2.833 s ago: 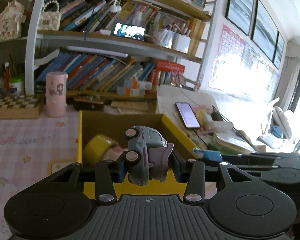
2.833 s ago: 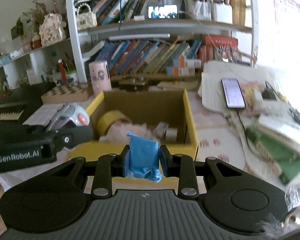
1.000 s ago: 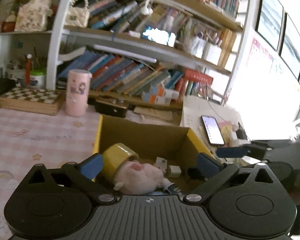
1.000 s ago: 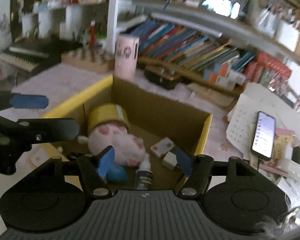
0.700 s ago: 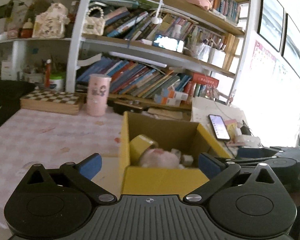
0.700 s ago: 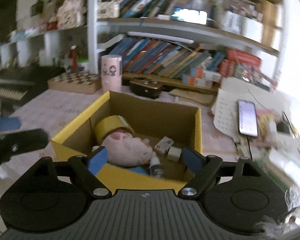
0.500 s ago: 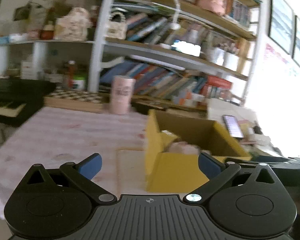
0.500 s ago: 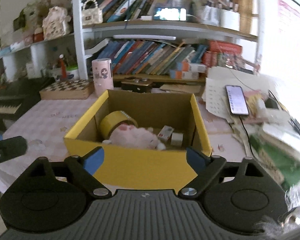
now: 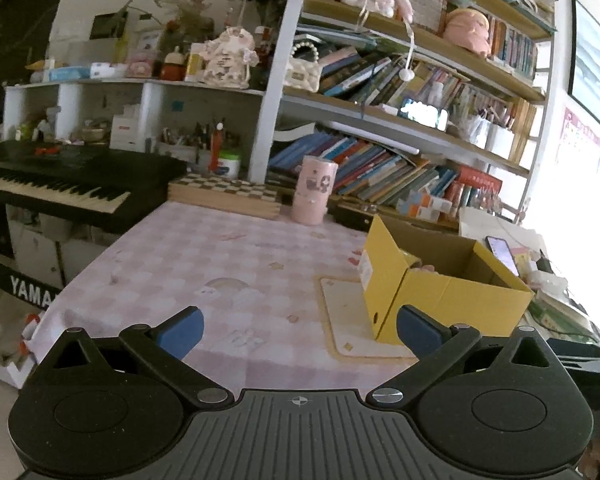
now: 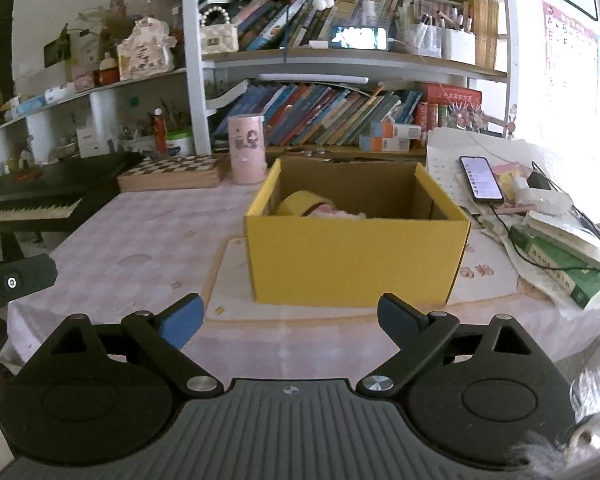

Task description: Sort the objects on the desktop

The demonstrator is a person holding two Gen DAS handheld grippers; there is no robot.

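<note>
A yellow cardboard box stands on a beige mat on the pink checked tablecloth. A yellow tape roll and a pink plush show above its rim. My right gripper is open and empty, held back from the box's front wall. My left gripper is open and empty, to the left of the box and back from the table's edge. Part of the left gripper shows at the right wrist view's left edge.
A pink cylinder and a chessboard box stand behind the box. A phone, books and cables lie at the right. A keyboard piano stands left of the table. Bookshelves fill the back.
Both grippers let go of the toy car and the blue item into the box, opened wide, and pulled back. The left one swung to the left of the box.
</note>
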